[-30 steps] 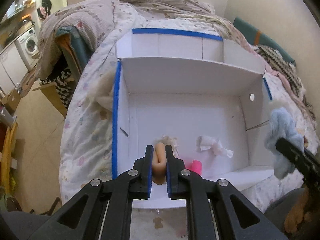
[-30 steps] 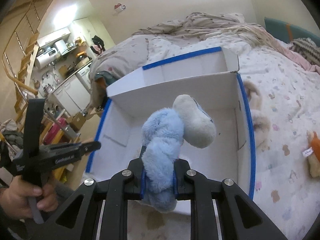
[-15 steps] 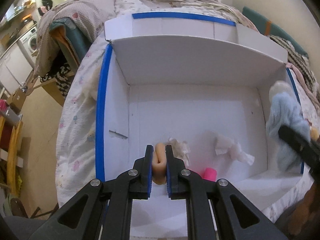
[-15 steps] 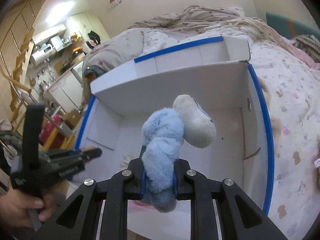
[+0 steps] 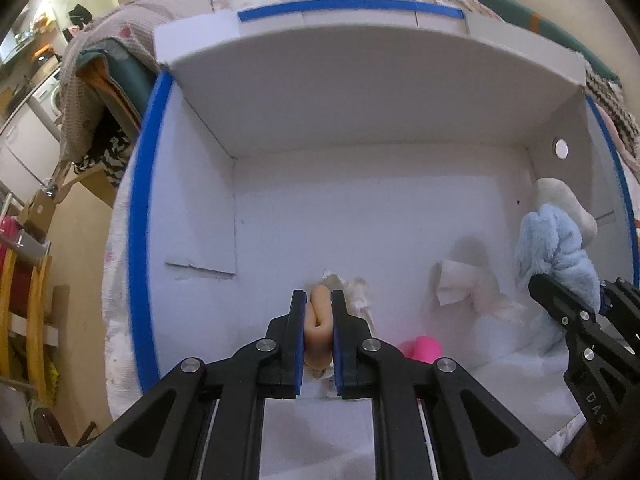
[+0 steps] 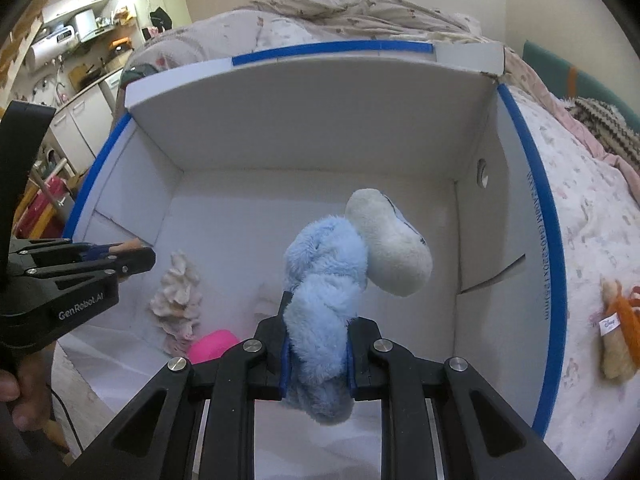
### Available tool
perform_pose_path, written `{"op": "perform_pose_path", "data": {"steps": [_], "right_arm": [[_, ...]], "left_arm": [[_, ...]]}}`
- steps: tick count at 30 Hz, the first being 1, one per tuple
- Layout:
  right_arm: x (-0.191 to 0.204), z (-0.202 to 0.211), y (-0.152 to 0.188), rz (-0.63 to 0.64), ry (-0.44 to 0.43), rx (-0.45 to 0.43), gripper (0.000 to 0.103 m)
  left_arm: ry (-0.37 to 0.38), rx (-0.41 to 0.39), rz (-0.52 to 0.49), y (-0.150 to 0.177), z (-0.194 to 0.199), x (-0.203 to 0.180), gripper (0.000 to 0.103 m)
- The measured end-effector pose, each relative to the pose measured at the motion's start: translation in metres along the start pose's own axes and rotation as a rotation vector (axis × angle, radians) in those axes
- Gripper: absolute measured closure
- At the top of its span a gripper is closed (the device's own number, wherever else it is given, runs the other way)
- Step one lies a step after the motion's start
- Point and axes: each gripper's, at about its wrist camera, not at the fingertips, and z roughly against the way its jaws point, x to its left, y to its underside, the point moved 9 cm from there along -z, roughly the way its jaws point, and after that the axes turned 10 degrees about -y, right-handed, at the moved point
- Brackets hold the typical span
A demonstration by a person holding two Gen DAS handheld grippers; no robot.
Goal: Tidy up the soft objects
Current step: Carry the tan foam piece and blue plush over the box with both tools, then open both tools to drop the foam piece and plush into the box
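Right wrist alone shows an orange toy (image 6: 618, 332) outside the box (image 6: 532, 216); both tongs pinch soft toys.

White box (image 5: 360, 128) edged in blue tape (image 6: 332, 50). Plush toy (image 6: 324, 300) – pale blue fur, grey-white head. Peach-toned piece (image 5: 319, 320) is seen between black, blue-padded fingers (image 5: 297, 332). Pink object (image 6: 212, 345) – vivid.

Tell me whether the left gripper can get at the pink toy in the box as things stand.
Probably not yet. The left gripper is shut on a peach soft piece, so its jaws are full. The pink toy lies just right of it on the floor of the box, uncovered, so the path looks free.
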Motion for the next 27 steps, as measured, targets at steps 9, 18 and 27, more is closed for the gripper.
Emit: {"op": "perform_pose_path", "data": {"steps": [9, 18, 27], "right_arm": [[0.001, -0.005, -0.002, -0.027, -0.028, 0.008, 0.081], [0.006, 0.017, -0.013, -0.022, -0.069, -0.086, 0.074], [0.009, 0.035, -0.024, -0.053, -0.118, -0.173, 0.026]], "left_arm": [[-0.023, 0.018, -0.007, 0.0, -0.012, -0.003, 0.093], [-0.002, 0.021, 0.007, -0.001, -0.013, -0.002, 0.084], [-0.039, -0.081, -0.003, -0.011, 0.011, 0.002, 0.038]]}}
